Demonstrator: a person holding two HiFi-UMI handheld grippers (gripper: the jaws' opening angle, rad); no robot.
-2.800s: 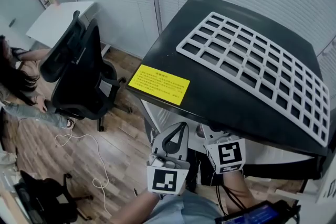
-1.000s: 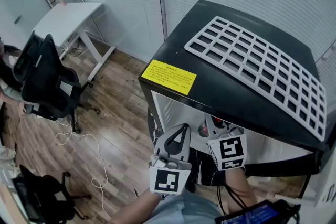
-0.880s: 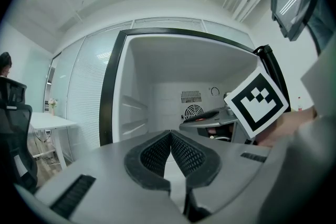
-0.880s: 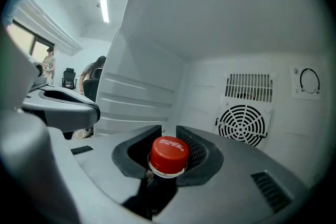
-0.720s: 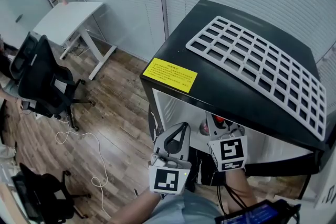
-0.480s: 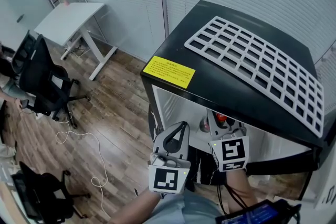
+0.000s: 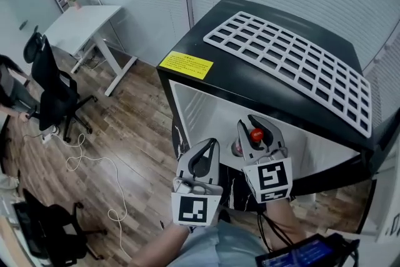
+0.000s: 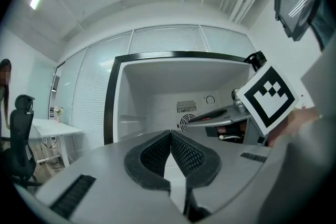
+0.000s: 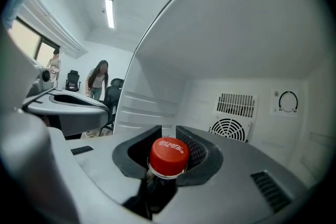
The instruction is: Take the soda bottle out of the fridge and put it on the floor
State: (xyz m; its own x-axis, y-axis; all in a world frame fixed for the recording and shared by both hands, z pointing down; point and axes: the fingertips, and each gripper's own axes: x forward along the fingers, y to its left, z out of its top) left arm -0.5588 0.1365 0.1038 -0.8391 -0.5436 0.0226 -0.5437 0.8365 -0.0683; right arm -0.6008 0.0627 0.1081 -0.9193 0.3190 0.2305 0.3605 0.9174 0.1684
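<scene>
The soda bottle's red cap (image 7: 255, 134) stands between the jaws of my right gripper (image 7: 253, 128), just in front of the open black fridge (image 7: 184, 44). In the right gripper view that gripper (image 9: 169, 135) is shut on the soda bottle (image 9: 169, 153) at the neck; the body below is hidden. Behind it lies the fridge's white inside with a round vent (image 9: 229, 129). My left gripper (image 7: 211, 144) hangs shut and empty to the left of the right one. In its own view the left gripper (image 8: 170, 135) has its pads touching, facing the fridge opening.
A white grid rack (image 7: 294, 59) lies on the fridge top, beside a yellow label (image 7: 185, 64). On the wooden floor at left are a black office chair (image 7: 53, 81), a white desk (image 7: 81, 19) and a loose cable (image 7: 94, 166). Two people (image 9: 97, 78) stand far off.
The right gripper has drawn back out from under the fridge's top edge with the bottle, so the red cap now shows plainly. Both grippers came slightly toward me. The chair at left has shifted.
</scene>
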